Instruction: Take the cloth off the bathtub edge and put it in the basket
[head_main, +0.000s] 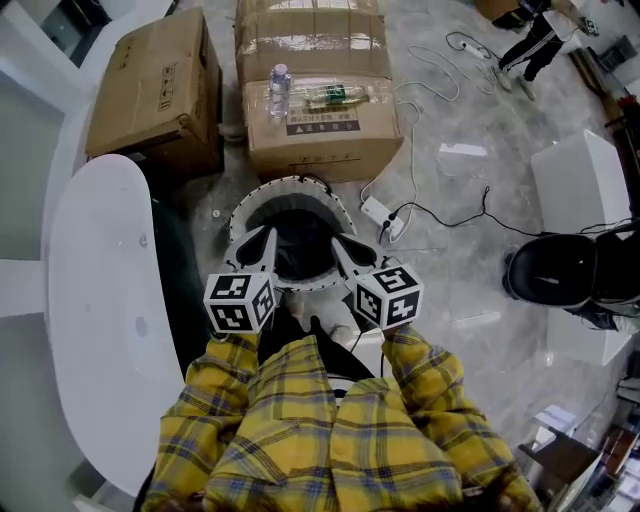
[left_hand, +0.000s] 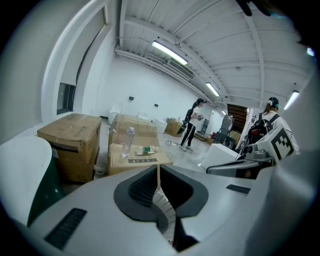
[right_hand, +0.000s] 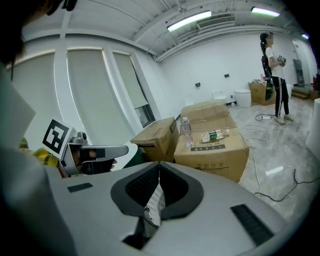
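Both tools are held side by side over a round basket with a white, black-stitched rim (head_main: 290, 182). The basket stands on the grey marbled floor (head_main: 470, 260) between the long white bathtub (head_main: 100, 300) and a brown cardboard box (head_main: 320, 140). The left tool (head_main: 266, 236) has its jaws fully together with nothing gripped. Only a sliver of white, dotted surface like the basket rim shows through the slot behind its pads. The right tool (head_main: 340, 242) is likewise closed and empty, with the same sliver visible in its slot. The dark cloth (head_main: 300, 245) appears to lie inside the basket, directly under the two tool tips. Its folds are hard to separate from the black interior. Each tool carries a cube (head_main: 240, 302) printed with black-and-white square markers. On top of the cardboard box stands a clear plastic bottle (head_main: 280, 90), and just beside it lies a second bottle with a green label (head_main: 335, 96). A black printed label (head_main: 322, 124) sits at the box's near edge, its writing too small to read. A second brown carton (head_main: 155, 85) beside the bathtub's far end carries dark side print, also illegible. A white power strip (head_main: 383, 215) with cables lies on the floor just right of the basket. Yellow plaid sleeves (head_main: 300, 430) fill the lower edge of the head view.
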